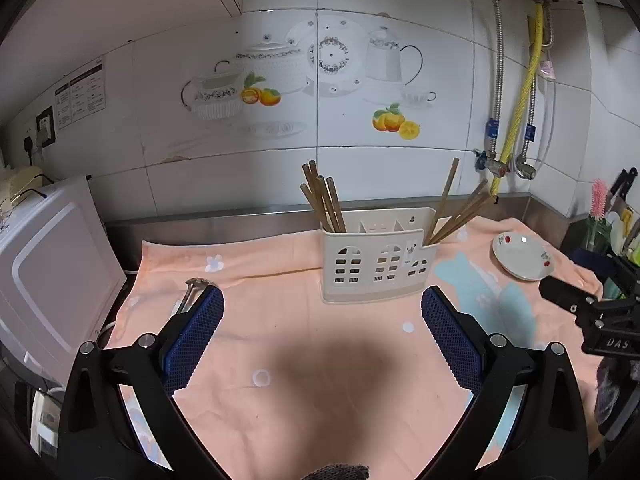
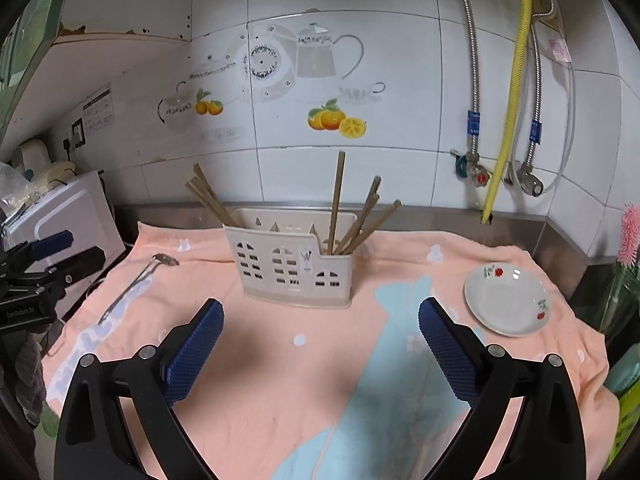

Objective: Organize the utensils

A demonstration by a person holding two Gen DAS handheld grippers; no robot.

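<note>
Both grippers are wide open and holding nothing right now: left gripper [image 1: 322, 308], right gripper [image 2: 320, 318]. Chopsticks [image 2: 352, 220] already stand in the outer 2 slots of the caddy [image 2: 292, 268]. The only stray I can see is the spoon [image 2: 138, 280], lying flat on the towel [image 2: 304, 380] left of the caddy. My guess: left gripper should drop over its handle, pinch it, then lift it into a slot.

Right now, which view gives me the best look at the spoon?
The right wrist view. There the whole spoon lies in sight on the pink towel, left of the holder, bowl to handle tip. In the left wrist view only its bowl and a bit of handle show; the left claw's left finger hides the rest.
</note>
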